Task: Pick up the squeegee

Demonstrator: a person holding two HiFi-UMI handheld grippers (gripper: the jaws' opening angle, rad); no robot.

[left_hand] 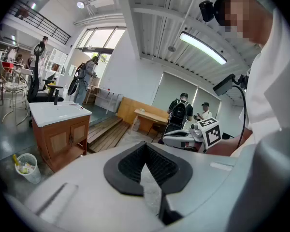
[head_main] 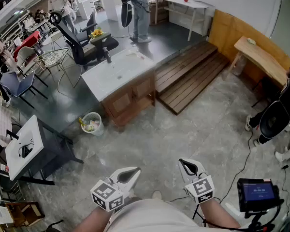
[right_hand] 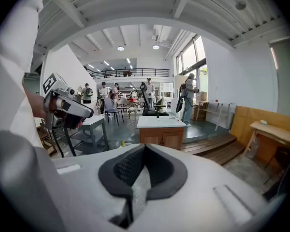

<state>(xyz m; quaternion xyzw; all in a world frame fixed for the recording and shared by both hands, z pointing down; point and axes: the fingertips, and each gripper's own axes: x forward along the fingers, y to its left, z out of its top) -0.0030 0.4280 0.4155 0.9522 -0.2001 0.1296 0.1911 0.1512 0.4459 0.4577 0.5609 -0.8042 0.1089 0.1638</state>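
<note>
Fingers [left_hand: 133, 164]: clenched on nothing, on left gripper [head_main: 128, 174] and right gripper [head_main: 189, 167] alike.
Hold: near the body, probably waiting.
Squeegee: not visible; maybe by the sink cabinet [head_main: 117, 74].

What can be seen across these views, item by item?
sink cabinet: one, wood with a white top, middle of the floor
waste bin: one, pale, with litter inside, by the cabinet's left side
wooden steps: one set, brown, right of the cabinet
wooden bench: one, light wood, by the right wall
office chair: one, black, behind the cabinet
small table: one, white top, left edge
screen on a stand: one, black, lower right
standing person: one, grey clothes, far end
squeegee: none seen in any view
left hand-held gripper: one, white, jaws together, empty, bottom centre
right hand-held gripper: one, white, jaws together, empty, beside the left one
</note>
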